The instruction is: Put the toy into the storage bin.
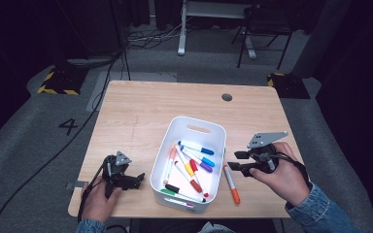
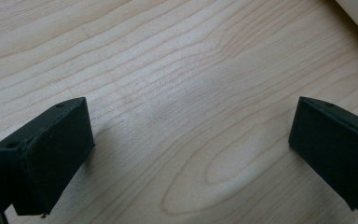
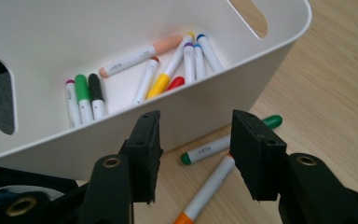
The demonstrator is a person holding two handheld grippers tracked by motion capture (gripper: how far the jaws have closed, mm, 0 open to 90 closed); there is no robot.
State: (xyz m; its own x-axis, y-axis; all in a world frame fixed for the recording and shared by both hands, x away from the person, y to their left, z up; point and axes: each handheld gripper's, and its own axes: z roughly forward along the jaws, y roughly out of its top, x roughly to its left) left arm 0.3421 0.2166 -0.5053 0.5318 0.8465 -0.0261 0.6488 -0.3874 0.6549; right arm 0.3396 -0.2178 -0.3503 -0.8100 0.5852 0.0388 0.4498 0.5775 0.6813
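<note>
Both grippers are black. The right gripper [image 1: 236,162] carries a grey three-cornered plate [image 1: 266,139] with small holes; the left gripper [image 1: 137,180] has a smaller one [image 1: 122,158]. Blocky jaws show brass-ringed screw holes. Black cables [image 1: 88,187] trail off. Both sleeves [image 1: 315,211] are blue denim.

Left tongs [image 2: 191,154] gape wide over bare wooden table [image 2: 177,70], nothing between them.

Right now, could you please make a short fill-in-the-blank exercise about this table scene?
1. Most markers lie inside the white ____.
2. The marker on the table beside the right gripper has an ____ cap.
3. The left gripper has its jaws ____ over bare wood.

Missing words: bin; orange; open
</note>
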